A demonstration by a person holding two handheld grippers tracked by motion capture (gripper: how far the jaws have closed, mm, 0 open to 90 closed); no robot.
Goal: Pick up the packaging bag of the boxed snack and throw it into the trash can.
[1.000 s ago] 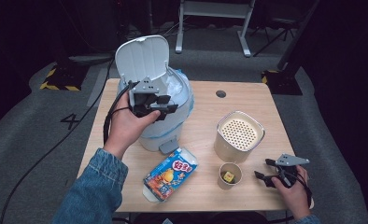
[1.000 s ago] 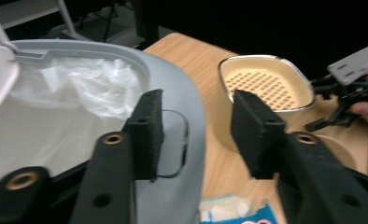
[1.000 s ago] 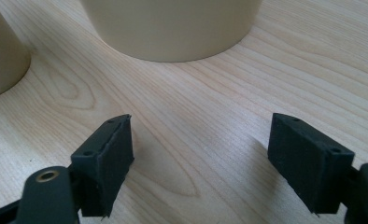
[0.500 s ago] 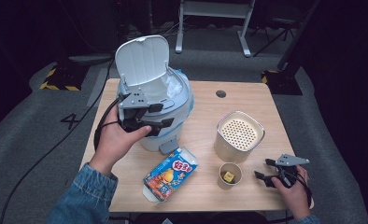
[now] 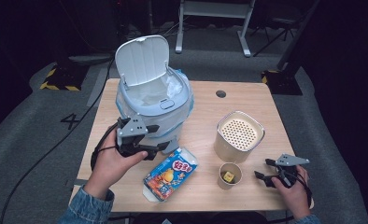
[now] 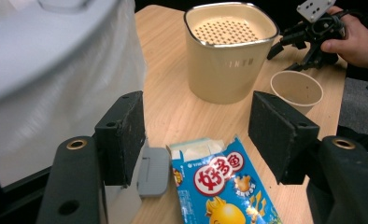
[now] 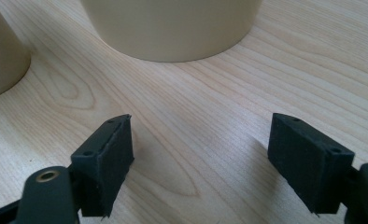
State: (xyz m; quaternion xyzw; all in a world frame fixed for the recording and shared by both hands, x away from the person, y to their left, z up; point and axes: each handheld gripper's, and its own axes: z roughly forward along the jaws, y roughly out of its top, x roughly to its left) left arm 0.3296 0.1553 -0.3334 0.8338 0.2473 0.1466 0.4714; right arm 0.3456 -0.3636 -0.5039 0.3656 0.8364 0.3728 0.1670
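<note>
One blue snack box lying flat just in front of the white bin. Left gripper above it, jaws just opened, nothing between. Lower squarely, close on both long sides. Right gripper spread, idle.

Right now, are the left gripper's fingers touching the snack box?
Apart. The left gripper view shows the left gripper open, fingers clear of the snack box lying on the table below.
</note>
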